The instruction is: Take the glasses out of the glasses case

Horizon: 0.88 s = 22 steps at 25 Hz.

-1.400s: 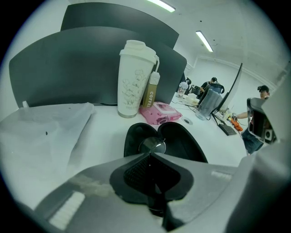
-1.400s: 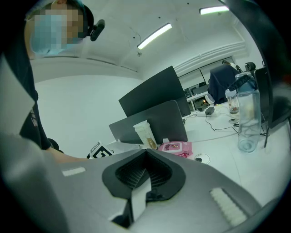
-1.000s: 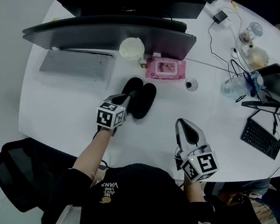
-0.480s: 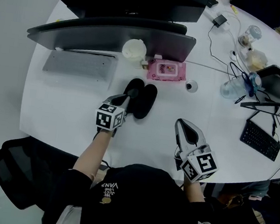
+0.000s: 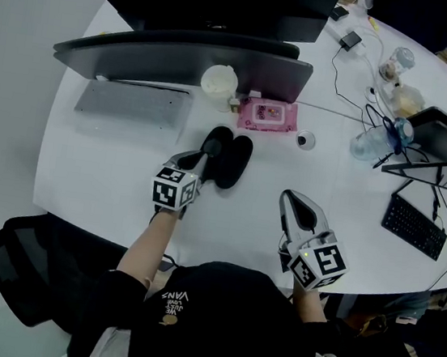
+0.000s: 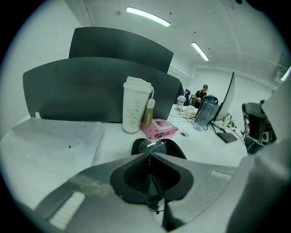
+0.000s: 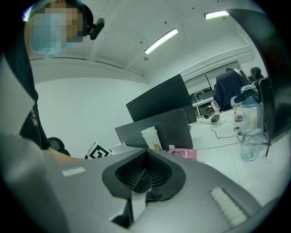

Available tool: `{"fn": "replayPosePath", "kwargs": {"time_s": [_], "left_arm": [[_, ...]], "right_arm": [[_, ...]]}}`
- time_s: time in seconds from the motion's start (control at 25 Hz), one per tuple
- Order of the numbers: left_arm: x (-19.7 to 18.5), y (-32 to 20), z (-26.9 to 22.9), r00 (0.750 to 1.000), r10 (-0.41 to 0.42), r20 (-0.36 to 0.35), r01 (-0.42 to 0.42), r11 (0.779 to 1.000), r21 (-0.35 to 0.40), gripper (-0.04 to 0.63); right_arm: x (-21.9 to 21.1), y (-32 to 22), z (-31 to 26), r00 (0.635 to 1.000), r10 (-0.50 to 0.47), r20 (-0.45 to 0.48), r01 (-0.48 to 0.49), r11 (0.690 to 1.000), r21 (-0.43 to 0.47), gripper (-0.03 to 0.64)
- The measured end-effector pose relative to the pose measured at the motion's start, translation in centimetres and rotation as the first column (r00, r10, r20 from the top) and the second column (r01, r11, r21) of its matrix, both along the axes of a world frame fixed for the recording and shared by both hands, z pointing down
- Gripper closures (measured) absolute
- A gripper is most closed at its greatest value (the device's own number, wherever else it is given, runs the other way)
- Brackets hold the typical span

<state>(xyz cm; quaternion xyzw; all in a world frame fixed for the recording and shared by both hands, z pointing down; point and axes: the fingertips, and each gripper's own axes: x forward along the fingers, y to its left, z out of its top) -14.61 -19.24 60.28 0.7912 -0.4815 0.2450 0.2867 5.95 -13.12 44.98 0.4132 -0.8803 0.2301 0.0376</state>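
Where the left gripper (image 5: pixel 203 159) is clamped on the thin glasses (image 6: pixel 152 146), one lens alone is made out above the open case (image 5: pixel 233 160); the right gripper (image 5: pixel 286 197) is closed, empty.

Person wears a black short-sleeved T-shirt (image 5: pixel 222 312) with small pale lettering (image 5: pixel 174 303) on the chest. Grey moulded left gripper (image 5: pixel 207 155) and right gripper (image 5: pixel 287 195), each with a black-and-white marker cube (image 5: pixel 175 188) and black ribbed pads (image 6: pixel 136 175).
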Motion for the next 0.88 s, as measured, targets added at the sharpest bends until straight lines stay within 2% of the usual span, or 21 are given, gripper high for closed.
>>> {"fn": "replayPosePath", "kwargs": {"time_s": [0.88], "left_arm": [[-1.6, 3.9, -5.3, 0.996, -0.083, -0.030, 0.086, 0.987, 0.135, 0.586]], "right_arm": [[-0.9, 3.1, -2.6, 0.998, -0.065, 0.007, 0.064, 0.996, 0.069, 0.618]]}}
